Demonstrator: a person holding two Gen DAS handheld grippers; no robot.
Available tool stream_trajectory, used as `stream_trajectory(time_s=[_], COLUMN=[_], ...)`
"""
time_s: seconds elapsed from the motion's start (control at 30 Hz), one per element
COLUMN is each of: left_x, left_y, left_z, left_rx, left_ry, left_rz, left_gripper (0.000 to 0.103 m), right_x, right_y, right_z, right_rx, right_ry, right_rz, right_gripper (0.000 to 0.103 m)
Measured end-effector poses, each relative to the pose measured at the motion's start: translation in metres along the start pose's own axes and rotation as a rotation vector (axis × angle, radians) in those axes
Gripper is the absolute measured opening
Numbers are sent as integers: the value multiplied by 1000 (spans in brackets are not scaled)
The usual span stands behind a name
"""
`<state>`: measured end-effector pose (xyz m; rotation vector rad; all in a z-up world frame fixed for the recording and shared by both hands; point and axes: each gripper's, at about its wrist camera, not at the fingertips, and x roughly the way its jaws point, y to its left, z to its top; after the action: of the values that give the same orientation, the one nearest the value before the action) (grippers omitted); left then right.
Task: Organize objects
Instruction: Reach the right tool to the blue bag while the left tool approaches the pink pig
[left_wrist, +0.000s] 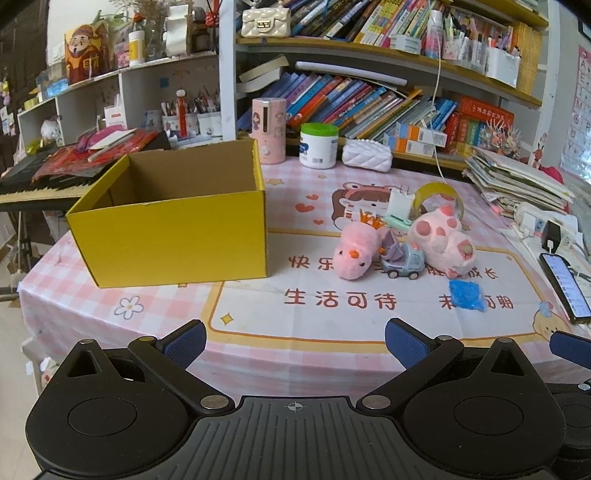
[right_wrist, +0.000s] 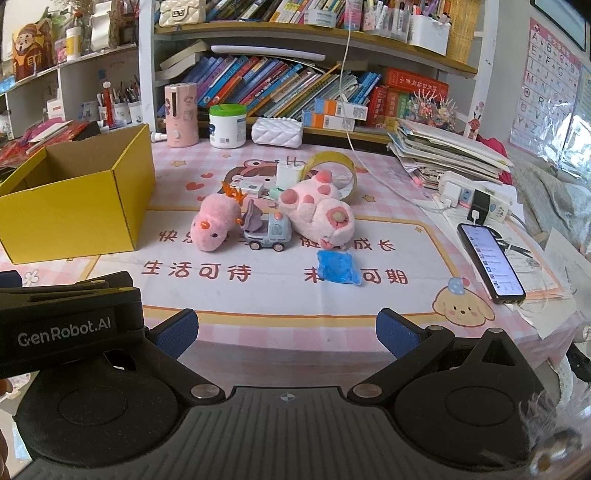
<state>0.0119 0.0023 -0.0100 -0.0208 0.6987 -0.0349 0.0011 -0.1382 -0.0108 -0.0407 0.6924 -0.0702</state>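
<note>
I hold left gripper (left_wrist: 295, 345) and right gripper (right_wrist: 287, 334), fingers spread wide, empty, back at counter (right_wrist: 258, 295) edge; toy pile (right_wrist: 273, 218) clustered mid-counter, yellow box (left_wrist: 170, 236) open left, ready to receive

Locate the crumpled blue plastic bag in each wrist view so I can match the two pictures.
Left wrist view: the crumpled blue plastic bag lies right of centre on the tablecloth, in front of the big pink plush paw.
Right wrist view: the bag lies just right of centre, nearer the camera.
Shared landmark: the small grey-blue toy car, to the bag's left and farther back in both.
</note>
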Motion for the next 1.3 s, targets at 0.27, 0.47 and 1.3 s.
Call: stream_trajectory(time_s=[0.27, 0.47, 1.3], left_x=[11, 24, 81], left_y=[-13, -22, -55], left_z=[7, 14, 43], left_rx=[1, -5, -62], left_ry=[13, 22, 34], left_rz=[-10, -4, 55], left_gripper=[103, 103, 103], right_x=[10, 24, 109], right_y=[-12, -21, -77], right_z=[6, 15, 49], right_rx=[-10, -21, -45], right_ry=[11, 22, 97], right_rz=[-10, -2, 29], right_gripper=[103, 103, 103])
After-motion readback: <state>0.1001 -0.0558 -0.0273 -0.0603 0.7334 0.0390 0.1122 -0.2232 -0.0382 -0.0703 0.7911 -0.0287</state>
